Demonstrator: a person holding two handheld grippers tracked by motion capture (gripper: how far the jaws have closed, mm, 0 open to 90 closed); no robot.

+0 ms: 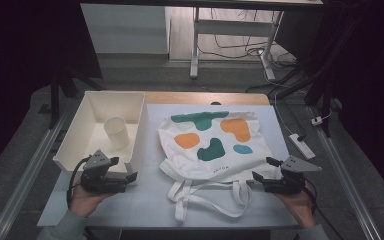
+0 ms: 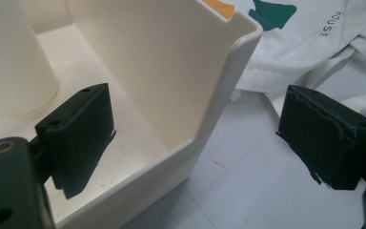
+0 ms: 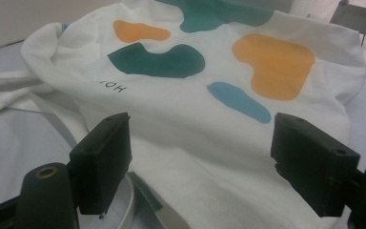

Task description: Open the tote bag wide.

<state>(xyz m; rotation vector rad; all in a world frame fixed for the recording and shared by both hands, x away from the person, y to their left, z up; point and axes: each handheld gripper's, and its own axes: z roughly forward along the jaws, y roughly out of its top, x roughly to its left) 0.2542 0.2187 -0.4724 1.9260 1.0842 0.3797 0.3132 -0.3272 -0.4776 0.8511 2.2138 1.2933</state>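
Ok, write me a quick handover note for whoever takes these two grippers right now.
Left gripper: open, holding nothing, jaws straddling the near corner wall of the white bin.
Right gripper: open, holding nothing, at the near right edge of the tote bag.
The bag lies flat on the table, printed side up, handles sprawled toward the person. A white cup stands upright in the bin.
Done: nothing visibly handled yet.
Left: probably gripping the bag; what follows can't be told.

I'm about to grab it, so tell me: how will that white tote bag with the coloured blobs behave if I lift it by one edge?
The tote bag is probably floppy: it lies flat and creased, so it would likely drape. Its straps sprawl loose and may dangle or snag. It looks thin, so probably light.
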